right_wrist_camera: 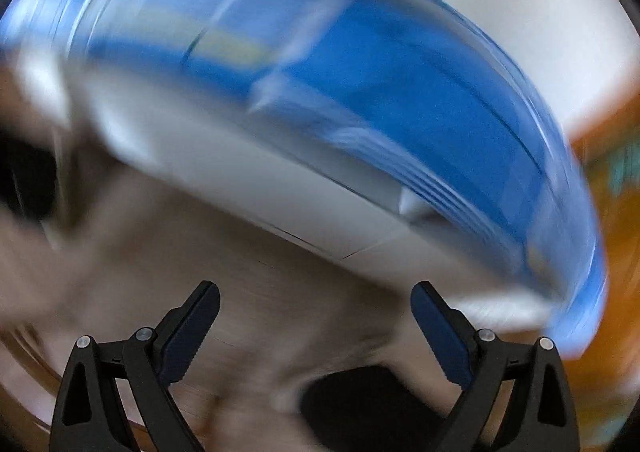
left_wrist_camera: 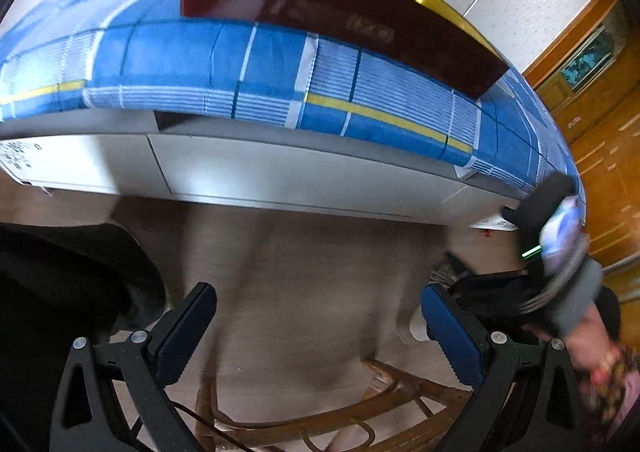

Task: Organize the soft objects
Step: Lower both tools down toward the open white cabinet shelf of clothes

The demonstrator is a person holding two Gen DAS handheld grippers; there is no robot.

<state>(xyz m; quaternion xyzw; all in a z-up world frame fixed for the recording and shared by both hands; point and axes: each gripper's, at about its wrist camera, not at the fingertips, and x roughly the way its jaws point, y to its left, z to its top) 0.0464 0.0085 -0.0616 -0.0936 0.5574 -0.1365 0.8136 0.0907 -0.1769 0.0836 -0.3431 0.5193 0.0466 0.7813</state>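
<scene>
A bed with a blue checked sheet fills the upper half of the left wrist view, with a dark red board lying on it. My left gripper is open above the pale floor, nothing between its fingers. At the right edge of that view, a person's hand in a grey sleeve holds the other gripper. The right wrist view is heavily blurred: my right gripper stands open and empty, facing the blue sheet and the white bed base. No loose soft object shows clearly.
A rattan chair frame sits low on the floor below my left gripper. A dark shape fills the left side. Wooden cabinets stand at the right. A black blurred shape lies on the floor.
</scene>
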